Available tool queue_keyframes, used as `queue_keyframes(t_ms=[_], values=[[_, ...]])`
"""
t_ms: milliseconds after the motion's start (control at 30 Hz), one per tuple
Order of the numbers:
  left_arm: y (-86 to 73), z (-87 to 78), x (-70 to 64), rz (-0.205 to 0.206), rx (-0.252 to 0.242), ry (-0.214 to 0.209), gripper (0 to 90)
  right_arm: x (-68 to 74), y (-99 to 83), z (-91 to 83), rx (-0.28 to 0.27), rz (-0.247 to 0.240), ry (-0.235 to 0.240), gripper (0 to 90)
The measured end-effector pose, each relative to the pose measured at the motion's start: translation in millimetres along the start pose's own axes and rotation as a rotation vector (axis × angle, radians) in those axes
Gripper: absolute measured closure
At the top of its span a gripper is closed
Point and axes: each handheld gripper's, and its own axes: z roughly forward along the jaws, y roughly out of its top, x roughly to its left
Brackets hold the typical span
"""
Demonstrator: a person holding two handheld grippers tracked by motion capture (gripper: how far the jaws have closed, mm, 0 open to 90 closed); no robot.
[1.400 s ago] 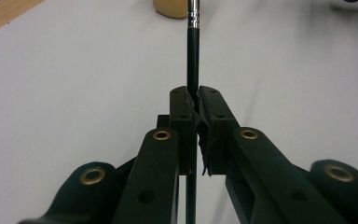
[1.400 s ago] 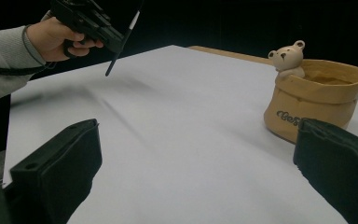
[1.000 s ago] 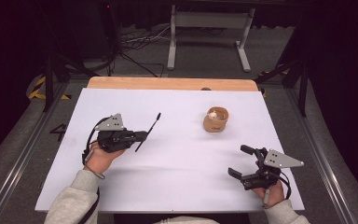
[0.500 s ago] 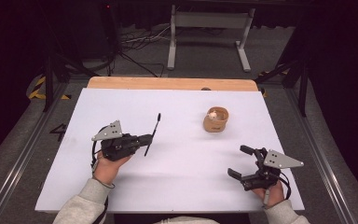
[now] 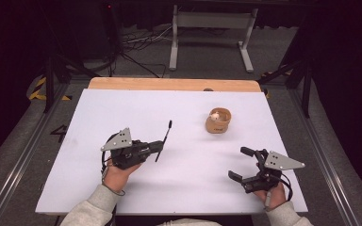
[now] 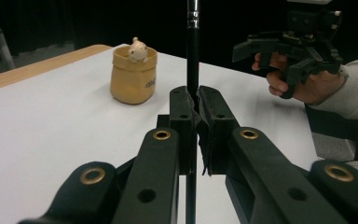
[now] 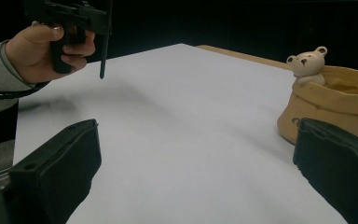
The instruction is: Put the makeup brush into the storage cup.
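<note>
My left gripper [image 5: 158, 147] is shut on a thin black rod [image 5: 165, 139], left of the table's middle, and holds it off the table. In the left gripper view the rod [image 6: 193, 46] stands upright between the closed jaws. A tan pouch-shaped pot [image 5: 218, 121] with a small bear figure on its rim sits right of centre; it shows in the right gripper view as the pot [image 7: 331, 107]. Near the front right corner my right gripper [image 5: 241, 164] stands open, nothing between its jaws, a hand's length in front of the pot.
The white table top [image 5: 122, 108] ends in a wooden strip [image 5: 169, 84] along the far edge. Beyond the strip, a metal stand [image 5: 207, 33] and cables lie on the dark floor. The table's right edge is close to the right hand.
The left gripper has drifted a little toward the person and to the right, carrying the rod, which now points more steeply away. The right gripper has stayed put.
</note>
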Motion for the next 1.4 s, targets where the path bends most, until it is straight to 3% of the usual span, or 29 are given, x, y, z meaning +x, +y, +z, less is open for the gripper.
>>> queue_keyframes(t_ms=[100,233,267,400,600,700,933,1100,1400], values=[[-0.1,3.4,-3.7,0.013,0.003,-0.007,85.0,1.9,0.2,1.8,0.005,-0.005,0.008,1.4],[-2.0,6.5,-6.1,0.003,-0.014,-0.01,85.0,3.1,2.6,4.6,-0.001,-0.006,0.013,1.5],[-5.3,9.2,-5.9,-0.022,-0.034,-0.02,85.0,5.0,5.9,8.4,0.0,-0.019,0.021,2.1],[-8.4,13.2,-7.0,-0.022,-0.042,-0.021,85.0,8.8,12.5,17.3,0.005,-0.041,0.038,2.2],[-8.8,14.8,-10.2,-0.006,-0.044,-0.025,85.0,14.5,32.0,42.8,-0.021,-0.007,0.117,4.6],[-9.6,14.0,-9.8,-0.008,-0.043,-0.023,85.0,17.8,45.5,55.0,-0.026,-0.021,0.156,5.9],[-10.1,11.1,-9.0,-0.007,-0.042,-0.016,85.0,20.9,66.6,76.7,-0.034,-0.038,0.192,8.0],[-10.6,10.7,-9.8,-0.003,-0.046,-0.012,85.0,23.8,77.5,93.9,-0.009,-0.034,0.237,16.1],[-11.8,12.8,-11.3,0.003,-0.039,-0.018,84.9,27.4,90.3,112.0,0.006,-0.034,0.268,26.2]])
